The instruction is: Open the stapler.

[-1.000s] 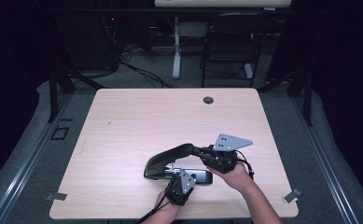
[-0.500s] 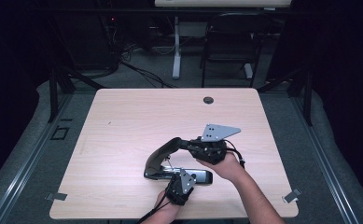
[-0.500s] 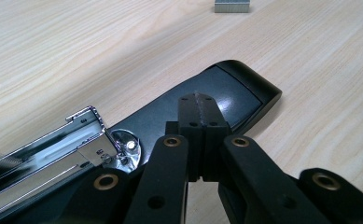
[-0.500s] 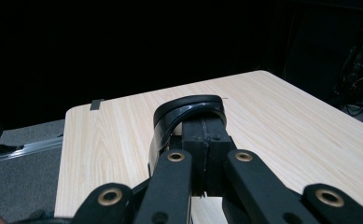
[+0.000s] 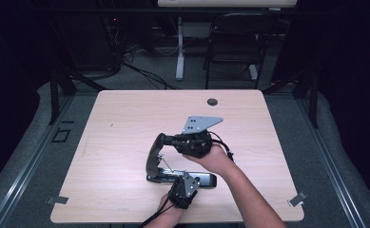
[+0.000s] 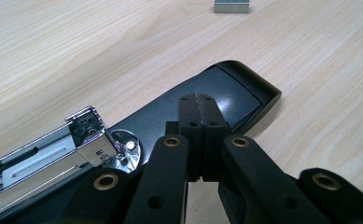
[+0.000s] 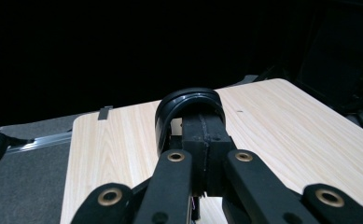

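While the left gripper [image 5: 185,183], fingers together, pins the stapler base [image 6: 207,100] near the counter's [image 5: 125,118] front edge, the right gripper [image 5: 170,141], fingers clamped on the stapler lid [image 5: 152,154], should swing it gently back without lifting the base.

table [image 5: 125,118]: light wood | on it: open stapler [image 5: 192,180] near front edge; staple strip [image 6: 232,7]

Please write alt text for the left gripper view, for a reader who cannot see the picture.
The left hand-held gripper, its two black jaws pressed together, rests on the black base of an opened stapler lying on a light wooden table. The stapler's metal staple channel lies exposed at lower left, and a small strip of staples sits at the far edge.
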Available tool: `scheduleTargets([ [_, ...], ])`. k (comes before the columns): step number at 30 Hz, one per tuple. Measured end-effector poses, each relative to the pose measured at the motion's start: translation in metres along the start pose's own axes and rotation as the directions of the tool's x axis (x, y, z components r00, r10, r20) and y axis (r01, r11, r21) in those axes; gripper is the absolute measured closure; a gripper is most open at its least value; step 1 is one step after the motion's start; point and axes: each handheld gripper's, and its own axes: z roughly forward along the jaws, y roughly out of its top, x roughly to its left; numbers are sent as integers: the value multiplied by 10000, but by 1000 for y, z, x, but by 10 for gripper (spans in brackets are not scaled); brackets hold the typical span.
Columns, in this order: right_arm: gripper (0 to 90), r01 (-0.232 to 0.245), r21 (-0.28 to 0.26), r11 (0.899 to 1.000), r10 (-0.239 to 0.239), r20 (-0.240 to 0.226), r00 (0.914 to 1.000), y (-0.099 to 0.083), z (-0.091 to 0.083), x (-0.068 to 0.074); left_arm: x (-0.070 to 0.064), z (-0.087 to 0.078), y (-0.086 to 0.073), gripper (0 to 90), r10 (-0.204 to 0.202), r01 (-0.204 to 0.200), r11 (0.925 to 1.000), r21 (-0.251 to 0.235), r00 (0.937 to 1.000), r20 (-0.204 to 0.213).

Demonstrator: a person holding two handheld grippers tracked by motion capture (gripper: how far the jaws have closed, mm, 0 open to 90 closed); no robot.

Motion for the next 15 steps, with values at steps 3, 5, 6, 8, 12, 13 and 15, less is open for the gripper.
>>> scheduleTargets([
  [3, 900, 77, 121, 9999, -75, -183, 9998, 6, 8, 0, 0, 0, 0, 900, -19, 19, 10000, 49, 10000, 57],
  [5, 900, 171, 240, 9996, -163, -309, 9994, 12, 14, 0, 0, -1, 1, 900, -17, 15, 9999, 143, 9999, 130],
  [6, 900, 203, 258, 9995, -193, -356, 9992, 13, 17, 0, 0, -1, 1, 900, -22, 20, 9999, 142, 9999, 134],
  [8, 900, 219, 302, 9993, -204, -504, 9985, 16, 22, -1, 1, -1, 1, 900, -35, 33, 9999, 145, 9999, 144],
  [12, 900, 462, 1112, 9927, -397, -601, 9974, 23, 24, -4, 1, -1, 1, 900, -81, 78, 9998, 155, 9998, 199],
  [13, 900, 371, 848, 9957, -312, -696, 9971, 23, 28, -5, 1, -1, 1, 900, -101, 98, 9999, 143, 9997, 224],
  [15, 900, 287, 597, 9978, -236, -840, 9962, 24, 34, -5, 1, -1, 1, 900, -107, 103, 9998, 144, 9997, 233],
])
